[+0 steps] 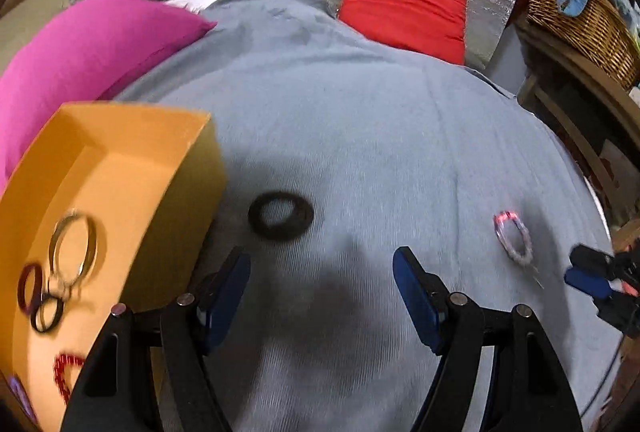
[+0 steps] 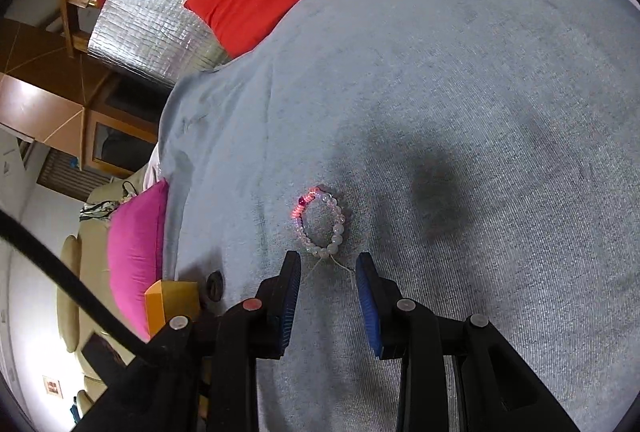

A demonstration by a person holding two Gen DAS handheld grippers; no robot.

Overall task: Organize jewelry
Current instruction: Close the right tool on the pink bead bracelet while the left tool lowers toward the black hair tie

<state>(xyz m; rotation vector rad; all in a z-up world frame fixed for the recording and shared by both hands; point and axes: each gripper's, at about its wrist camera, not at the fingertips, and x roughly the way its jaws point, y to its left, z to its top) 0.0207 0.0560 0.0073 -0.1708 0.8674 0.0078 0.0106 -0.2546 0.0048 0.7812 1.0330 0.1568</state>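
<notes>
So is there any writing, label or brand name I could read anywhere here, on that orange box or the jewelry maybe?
None can be read.
Orange box: plain walls, no print showing.
Beaded bracelet and black ring: no markings visible.
Small framed picture on the far wall: too small and blurred to tell whether it carries text.
Paper on the wall: marks too small to read.

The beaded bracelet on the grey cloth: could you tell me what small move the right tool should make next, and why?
Probably ease the right tool forward and down over the beaded bracelet: its jaws stand open and empty, just short of the beads.
</notes>
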